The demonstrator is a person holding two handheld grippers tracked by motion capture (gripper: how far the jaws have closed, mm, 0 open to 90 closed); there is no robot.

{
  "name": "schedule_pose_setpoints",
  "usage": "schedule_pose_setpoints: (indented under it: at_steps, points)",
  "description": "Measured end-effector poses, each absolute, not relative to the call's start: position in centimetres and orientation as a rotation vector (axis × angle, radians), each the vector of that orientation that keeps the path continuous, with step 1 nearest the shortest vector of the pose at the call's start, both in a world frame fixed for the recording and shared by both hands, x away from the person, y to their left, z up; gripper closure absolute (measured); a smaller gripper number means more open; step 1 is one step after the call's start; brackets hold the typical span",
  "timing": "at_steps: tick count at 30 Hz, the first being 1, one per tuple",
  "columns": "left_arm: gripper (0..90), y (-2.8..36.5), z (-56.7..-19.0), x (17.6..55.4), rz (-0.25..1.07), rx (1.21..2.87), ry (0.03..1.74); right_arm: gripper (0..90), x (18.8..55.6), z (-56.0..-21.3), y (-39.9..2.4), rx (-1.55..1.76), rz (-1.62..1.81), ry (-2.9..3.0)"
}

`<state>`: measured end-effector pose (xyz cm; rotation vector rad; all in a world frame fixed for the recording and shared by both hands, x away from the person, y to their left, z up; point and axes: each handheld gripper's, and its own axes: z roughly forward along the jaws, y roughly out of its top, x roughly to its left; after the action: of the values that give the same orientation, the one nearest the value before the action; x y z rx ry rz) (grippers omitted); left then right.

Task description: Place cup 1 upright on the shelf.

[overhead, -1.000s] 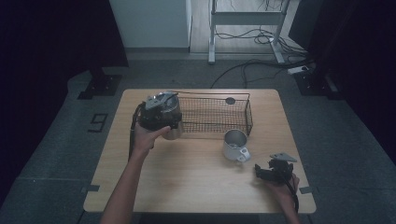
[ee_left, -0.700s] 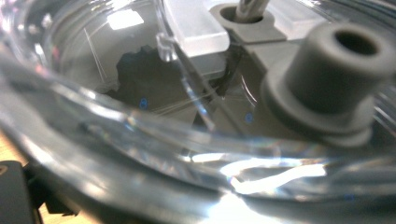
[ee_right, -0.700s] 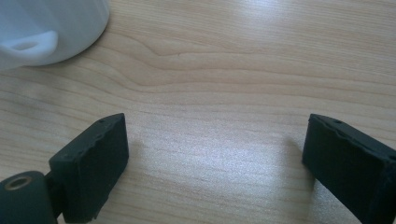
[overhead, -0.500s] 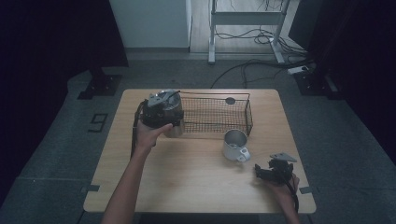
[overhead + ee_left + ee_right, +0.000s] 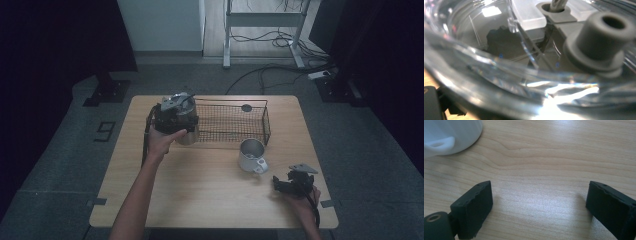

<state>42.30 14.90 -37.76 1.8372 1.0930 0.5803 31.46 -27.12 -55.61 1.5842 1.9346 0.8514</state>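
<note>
Wooden table point(image 5: 200, 195) under dim light: left gripper point(image 5: 172, 116) sits at the wire basket's point(image 5: 235, 122) left end, clamped on a clear glass jar point(image 5: 499, 62), upright, mouth tipped toward the camera. Right gripper point(image 5: 539, 205) rests near the metal mug point(image 5: 251, 155), jaws spread, empty.

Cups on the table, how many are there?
2: a clear lidded cup in the left gripper at the wire basket's left end, and a metal mug in front of the basket.
</note>
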Motion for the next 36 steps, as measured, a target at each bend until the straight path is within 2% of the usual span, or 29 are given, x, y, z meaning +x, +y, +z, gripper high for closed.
schedule_pose_setpoints:
  at_steps: [36]
  points:
    - [3.8, 12.6, -37.3, 44.7, 0.571, 1.857, 1.088, 6.9, 31.4, -55.6, -27.1, 1.584, 0.851, 1.935]
